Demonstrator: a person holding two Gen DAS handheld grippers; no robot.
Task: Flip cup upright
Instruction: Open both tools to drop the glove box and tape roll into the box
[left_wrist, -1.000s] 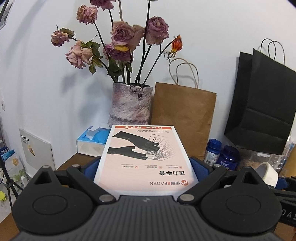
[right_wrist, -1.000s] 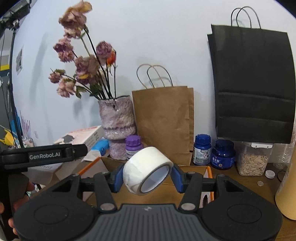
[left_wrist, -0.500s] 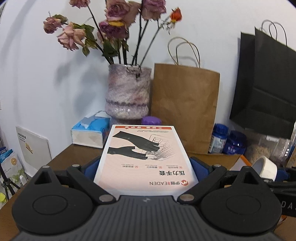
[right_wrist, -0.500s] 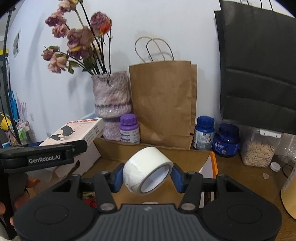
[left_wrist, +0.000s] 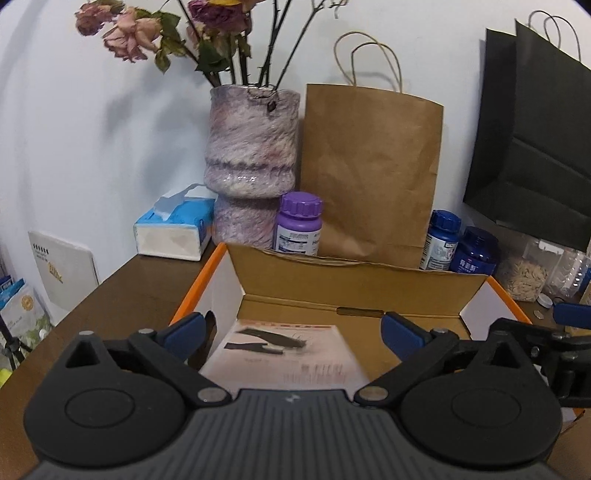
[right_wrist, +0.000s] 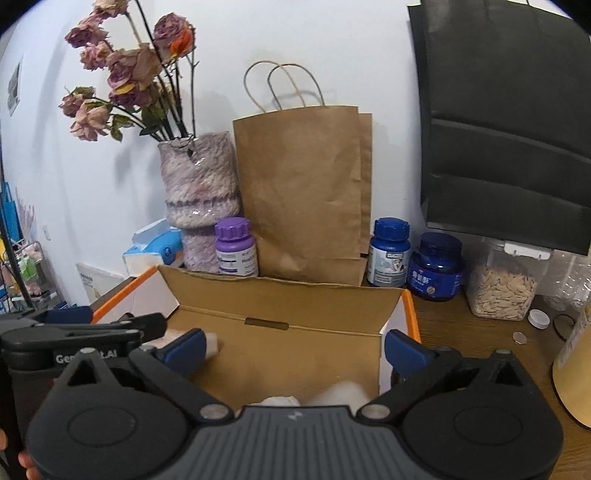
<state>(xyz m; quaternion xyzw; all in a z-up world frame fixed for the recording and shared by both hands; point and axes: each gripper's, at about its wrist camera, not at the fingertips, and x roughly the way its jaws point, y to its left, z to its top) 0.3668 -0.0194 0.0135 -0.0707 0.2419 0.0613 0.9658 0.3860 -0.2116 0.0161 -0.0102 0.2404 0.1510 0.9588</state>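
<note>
With both sets of fingers spread apart and empty, left gripper (left_wrist: 291, 330) and right gripper (right_wrist: 295, 347) hang over the cardboard box (left_wrist: 354, 284). Inside the box: pink glove pack (left_wrist: 284, 354), blurred white tape roll (right_wrist: 340, 393). Behind the box: purple-capped bottle (left_wrist: 298, 229), brown paper bag (left_wrist: 369, 173). Cup: none visible.

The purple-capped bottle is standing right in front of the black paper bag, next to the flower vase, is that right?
Not quite. The purple-capped bottle does stand next to the flower vase, but the bag directly behind it is the brown paper bag, not the black one. The black paper bag hangs further right, above the seed jar. The right wrist view shows this.
</note>
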